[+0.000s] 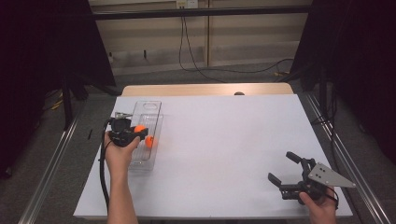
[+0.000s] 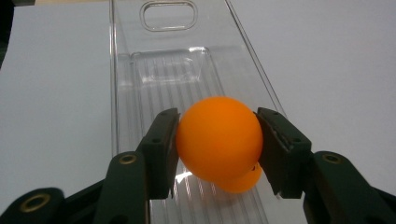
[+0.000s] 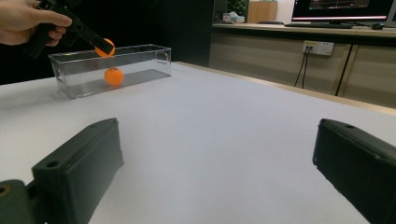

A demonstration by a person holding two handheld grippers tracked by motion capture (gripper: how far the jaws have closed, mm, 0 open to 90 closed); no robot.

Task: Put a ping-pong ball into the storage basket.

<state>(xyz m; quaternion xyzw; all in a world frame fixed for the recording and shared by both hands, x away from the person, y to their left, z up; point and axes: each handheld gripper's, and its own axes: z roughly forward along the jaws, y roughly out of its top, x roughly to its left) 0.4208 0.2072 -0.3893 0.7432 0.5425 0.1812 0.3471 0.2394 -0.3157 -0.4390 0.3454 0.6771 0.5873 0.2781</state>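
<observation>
A clear plastic bin lies lengthwise at the table's left. My left gripper hovers over it, shut on an orange ball pinched between both pads. In the right gripper view this held ball sits at the level of the bin's rim. A second orange ball rests on the ribbed floor of the bin, just under the held one. Low at the table's near right corner, my right gripper stands open with nothing between its jaws.
A white sheet covers the table, with a wooden edge showing at the far side. Metal rails run along both sides. Cables lie on the floor behind the table.
</observation>
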